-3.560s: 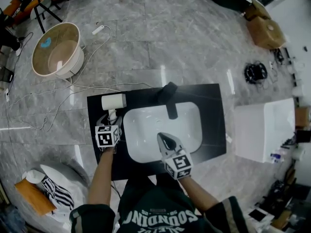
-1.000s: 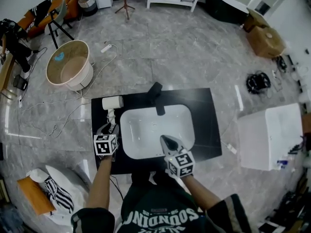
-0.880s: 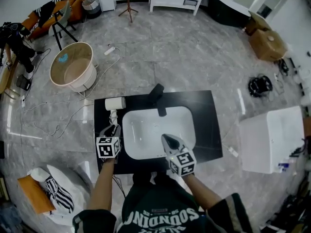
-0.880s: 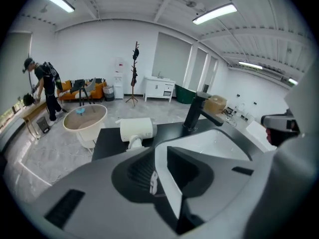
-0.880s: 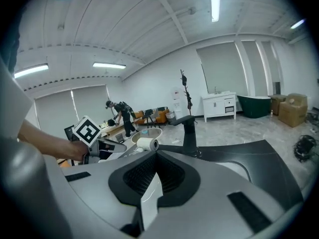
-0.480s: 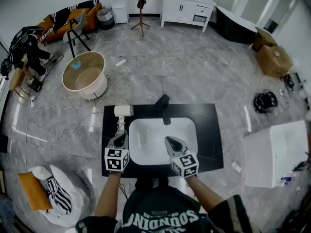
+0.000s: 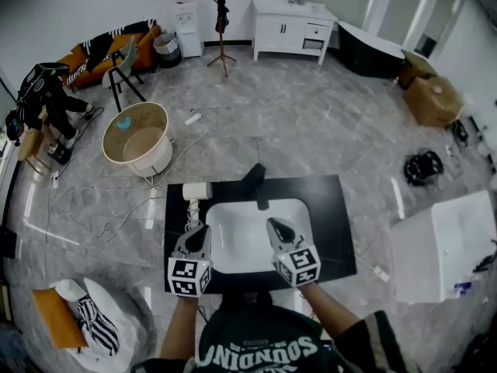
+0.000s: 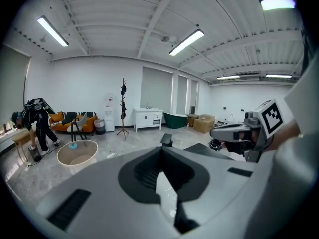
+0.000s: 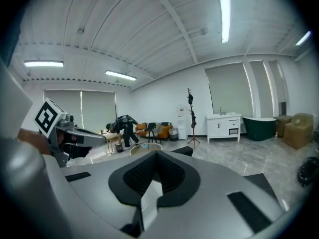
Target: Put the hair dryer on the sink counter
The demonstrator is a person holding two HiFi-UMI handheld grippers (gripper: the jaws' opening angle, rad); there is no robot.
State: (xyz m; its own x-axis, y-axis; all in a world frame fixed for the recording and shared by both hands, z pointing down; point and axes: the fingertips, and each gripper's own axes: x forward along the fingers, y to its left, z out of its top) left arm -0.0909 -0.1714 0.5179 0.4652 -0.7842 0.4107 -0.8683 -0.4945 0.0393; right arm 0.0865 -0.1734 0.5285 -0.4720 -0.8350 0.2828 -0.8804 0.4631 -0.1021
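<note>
The hair dryer [image 7: 196,190] lies on the black worktop [image 7: 330,231], ten o'clock from the basin [image 7: 247,230], near the edge; a nudge could drop it. Left gripper [image 7: 199,231] and right gripper [image 7: 274,227]: fingers closed, empty.

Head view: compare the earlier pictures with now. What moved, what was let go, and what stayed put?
The left hand-held gripper let go of the hair dryer, drew back toward the person and shut empty. The hair dryer stayed lying on the sink counter left of the basin; the right hand-held gripper stayed shut over the basin.
</note>
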